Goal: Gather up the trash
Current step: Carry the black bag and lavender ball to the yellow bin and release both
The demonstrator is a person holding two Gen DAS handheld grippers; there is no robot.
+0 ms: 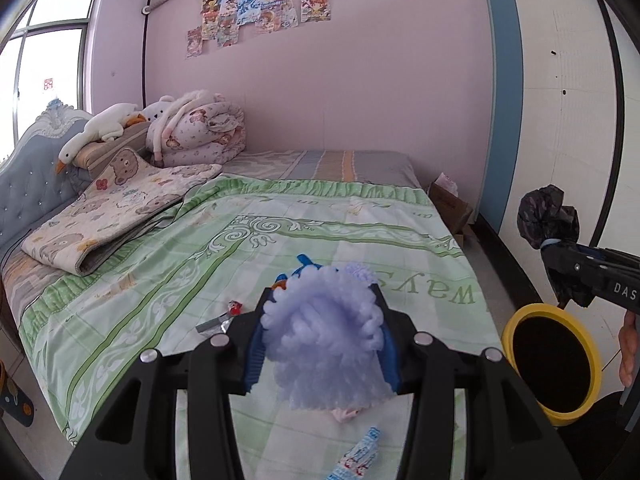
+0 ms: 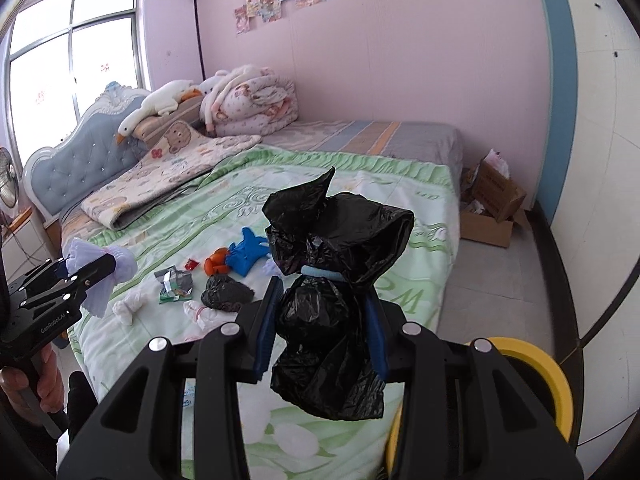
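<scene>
Left gripper [image 1: 324,320] has the lavender foam net [image 1: 324,332] wedged squarely between its blue pads, jaws partway closed and pressing on it, while the right gripper [image 2: 324,316] is clamped just as snugly on the tied black trash bag [image 2: 332,300], yellow bin [image 2: 554,384] waiting at 4 o'clock. Only the right wrist view shows the litter on the green bedspread [image 2: 420,280] at 10 o'clock: blue glove [image 2: 246,254], orange scrap [image 2: 216,266], another black bag [image 2: 226,294]; the left view alone catches a blue-white wrapper [image 1: 356,458] at 6 o'clock.

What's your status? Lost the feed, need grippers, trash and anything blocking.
Left gripper shut on lavender foam net. Right gripper shut on black bag. Yellow bin open beside the bed, unobstructed. More trash on green bedspread.
</scene>
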